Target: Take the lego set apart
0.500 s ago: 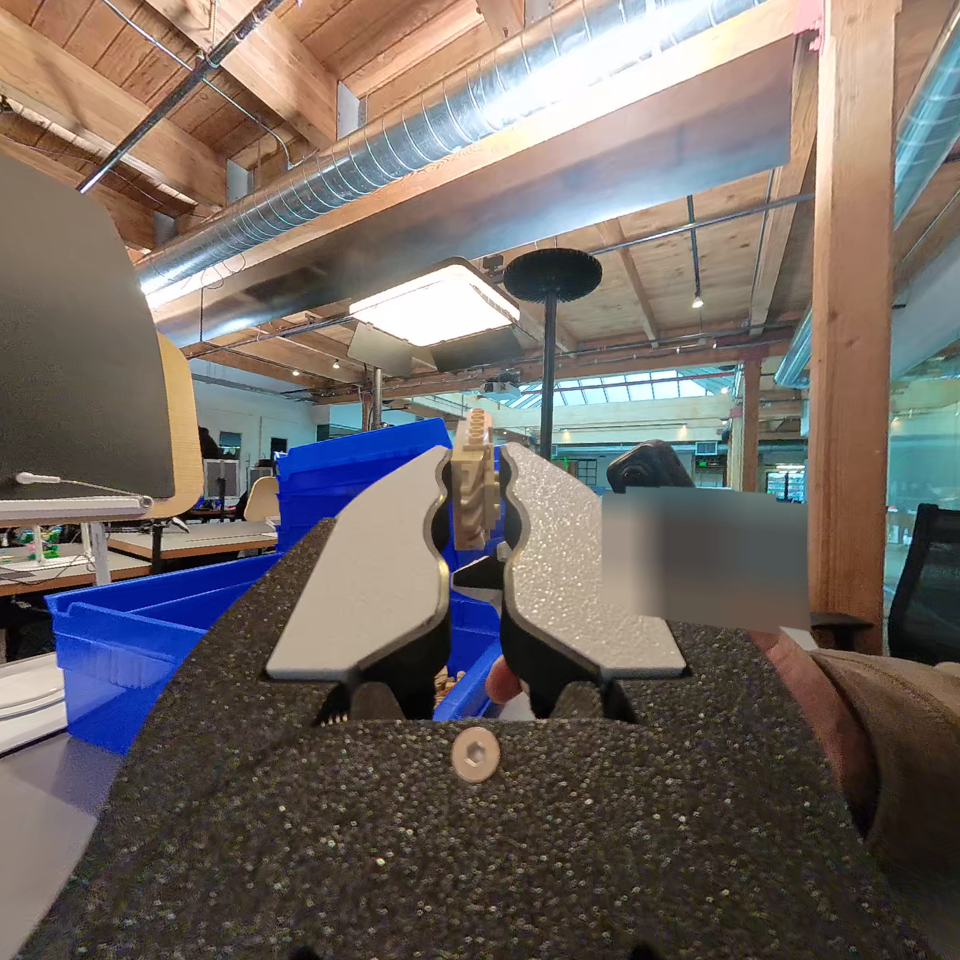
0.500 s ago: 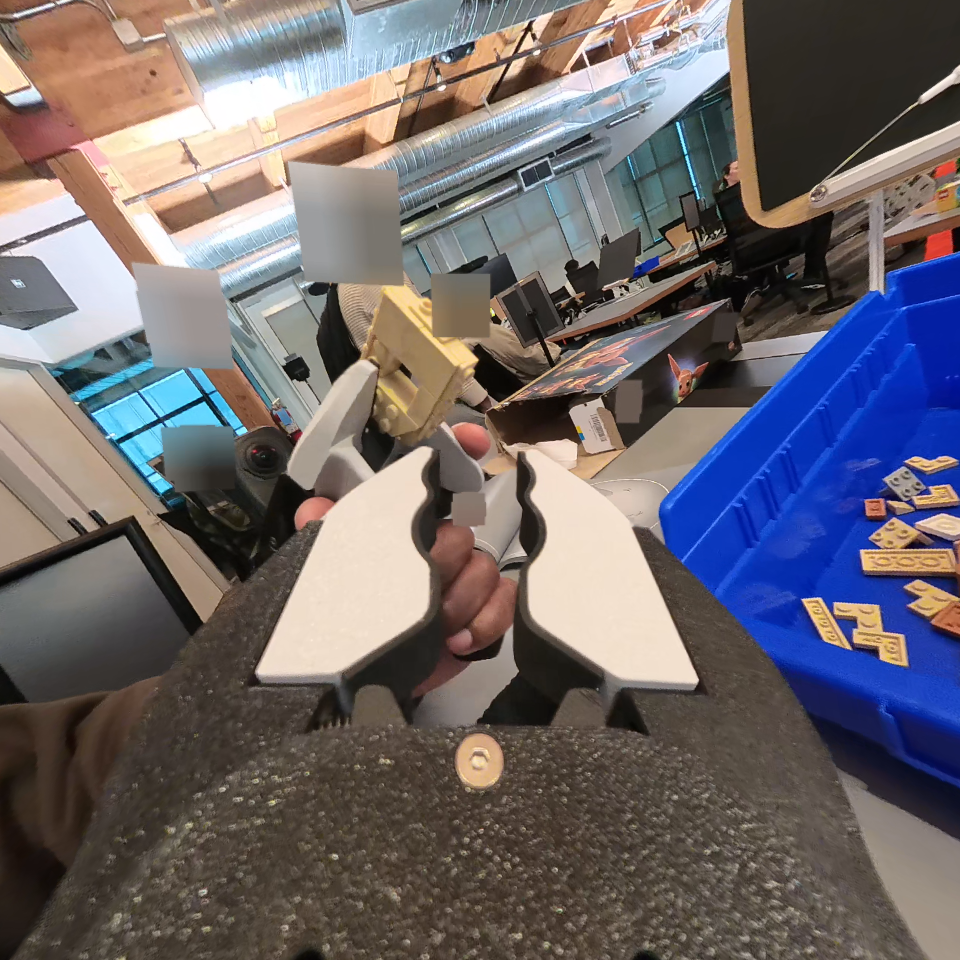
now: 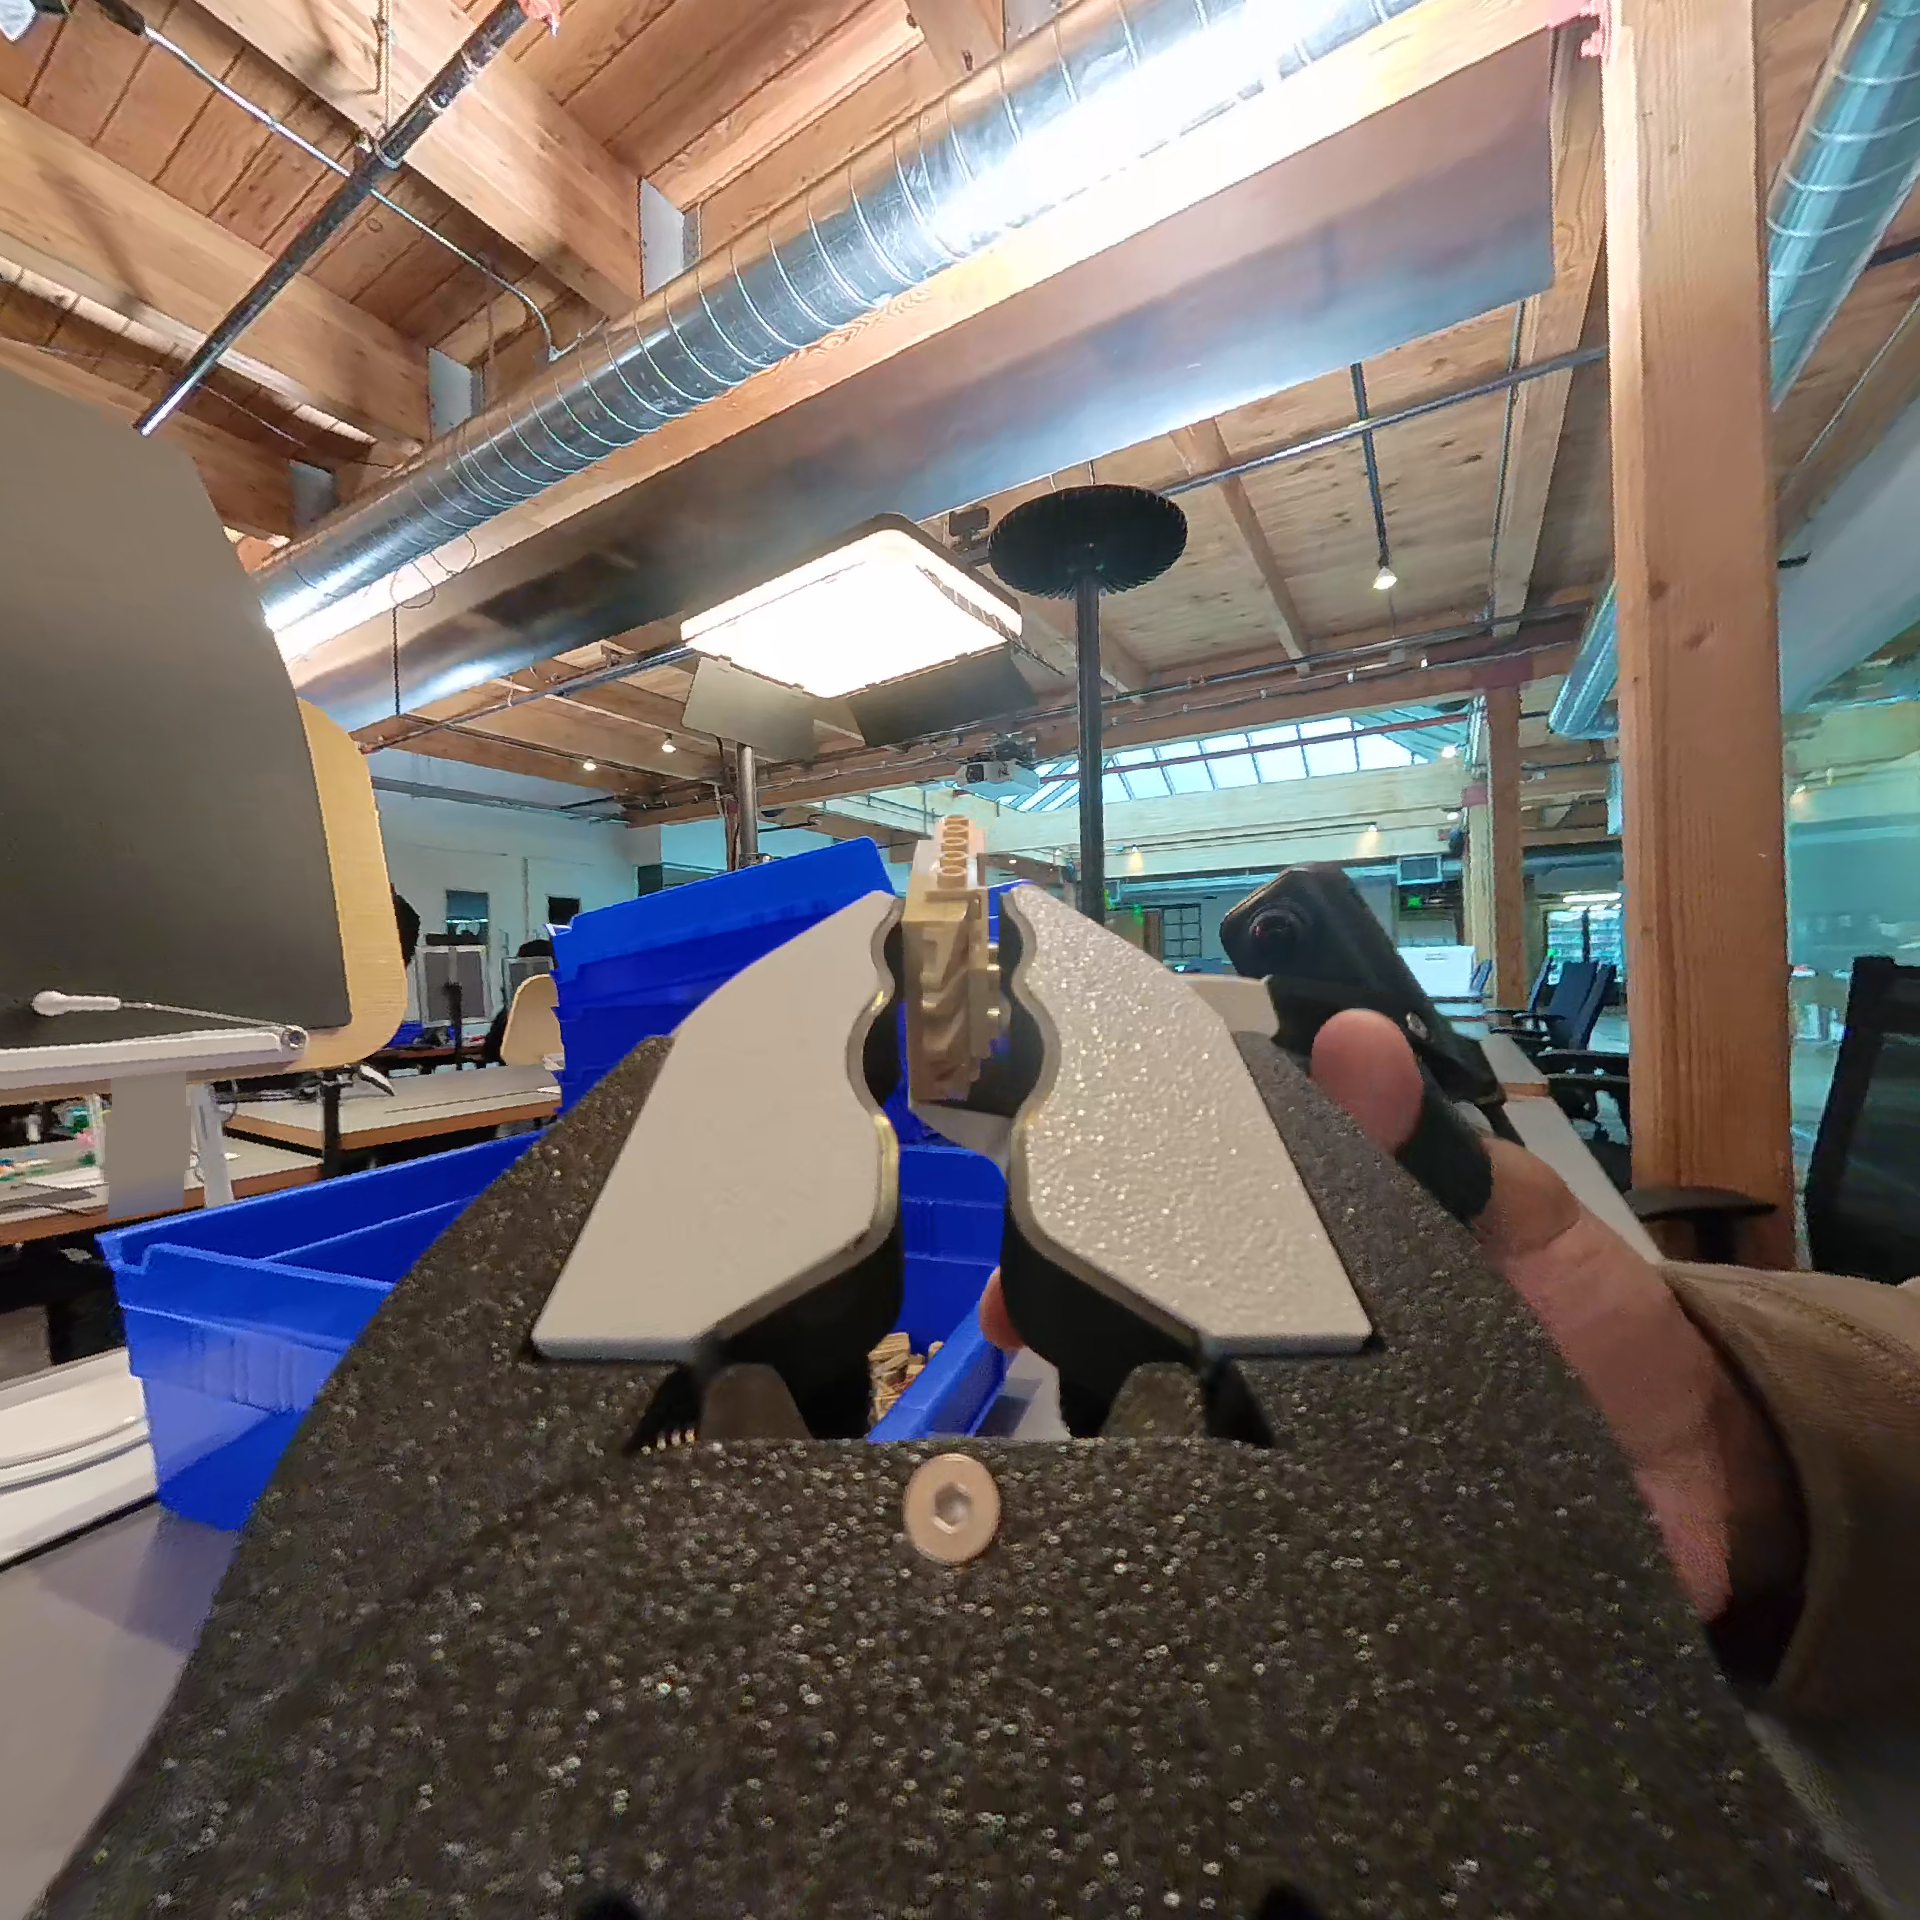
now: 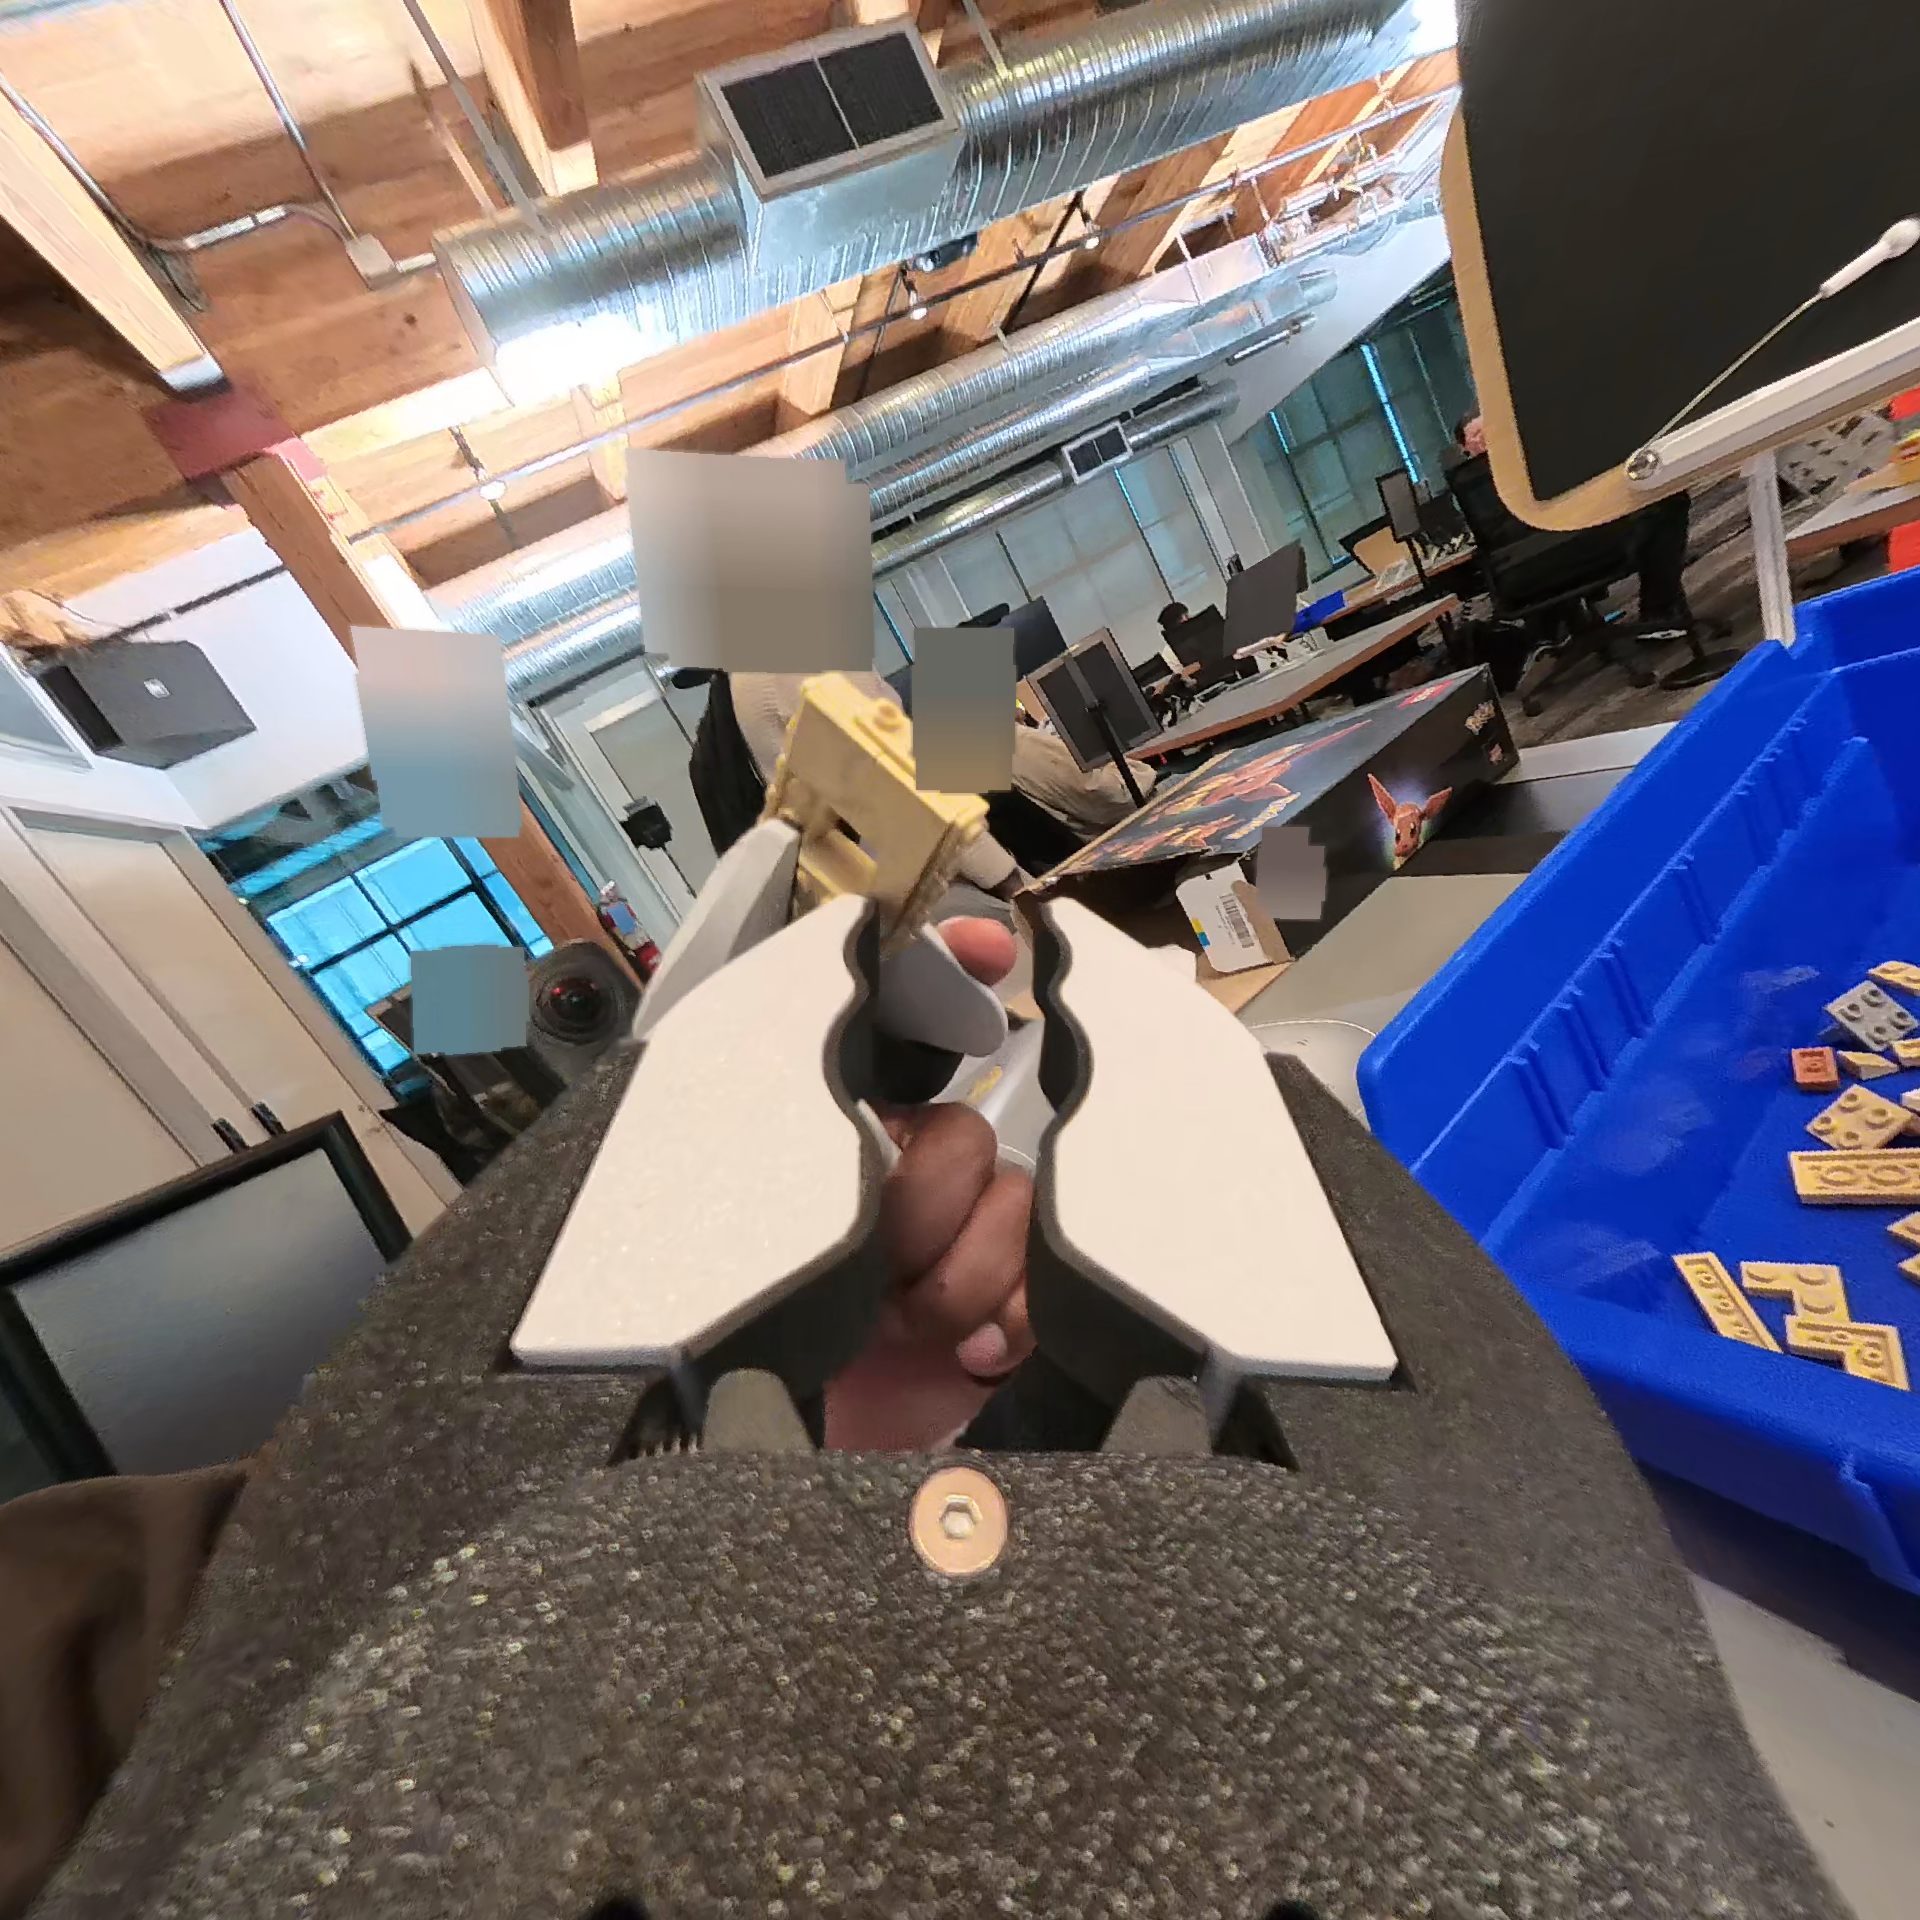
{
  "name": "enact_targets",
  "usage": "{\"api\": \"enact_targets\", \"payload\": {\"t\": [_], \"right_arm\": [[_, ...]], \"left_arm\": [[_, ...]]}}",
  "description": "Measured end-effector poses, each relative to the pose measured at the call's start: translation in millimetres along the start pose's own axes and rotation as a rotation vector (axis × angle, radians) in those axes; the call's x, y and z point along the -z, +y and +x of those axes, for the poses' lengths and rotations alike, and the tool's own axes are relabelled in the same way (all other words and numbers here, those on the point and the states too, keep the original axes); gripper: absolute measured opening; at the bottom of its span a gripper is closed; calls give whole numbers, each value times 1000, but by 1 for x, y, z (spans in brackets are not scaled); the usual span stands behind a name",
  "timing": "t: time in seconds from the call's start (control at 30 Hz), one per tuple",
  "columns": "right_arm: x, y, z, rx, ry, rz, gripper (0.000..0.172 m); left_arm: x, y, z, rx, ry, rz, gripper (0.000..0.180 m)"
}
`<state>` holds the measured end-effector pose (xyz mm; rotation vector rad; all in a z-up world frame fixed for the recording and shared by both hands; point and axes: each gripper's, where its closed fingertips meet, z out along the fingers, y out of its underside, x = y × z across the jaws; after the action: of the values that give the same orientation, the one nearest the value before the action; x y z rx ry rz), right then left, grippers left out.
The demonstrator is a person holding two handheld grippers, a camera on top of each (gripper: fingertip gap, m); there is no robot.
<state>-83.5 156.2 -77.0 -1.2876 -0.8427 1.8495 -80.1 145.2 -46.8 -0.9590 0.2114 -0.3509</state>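
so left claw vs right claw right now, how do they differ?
The left claw is clamped on a tan brick assembly, both fingers against it; the right claw stands open with nothing between its fingers. The left claw's gap is narrower than the right's. Both are raised above the blue bin, and both have grey fingers on black foam-covered bodies.

Tan brick assembly (image 3: pixel 948 997) between pale grey fingers (image 3: pixel 748 1122); bright blue bin (image 4: pixel 1662 1039), tan plates (image 4: pixel 1855 1179), one perhaps grey.
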Motion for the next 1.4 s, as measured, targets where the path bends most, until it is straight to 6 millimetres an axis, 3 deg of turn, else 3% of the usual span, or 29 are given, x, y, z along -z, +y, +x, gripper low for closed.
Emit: {"api": "enact_targets", "payload": {"t": [0.43,0.5,0.97,1.4], "right_arm": [[-3,-5,-13,-144,-64,60,27],[-3,-6,-17,-133,-75,66,18],[2,-14,-33,146,-127,31,14],[10,-12,-33,204,-224,-68,14]], "left_arm": [[-2,-3,19,-299,5,-3,16],[-2,-3,19,-303,6,-1,16],[0,-10,25,-15,130,17,15],[-2,-6,28,123,189,-36,15]]}}
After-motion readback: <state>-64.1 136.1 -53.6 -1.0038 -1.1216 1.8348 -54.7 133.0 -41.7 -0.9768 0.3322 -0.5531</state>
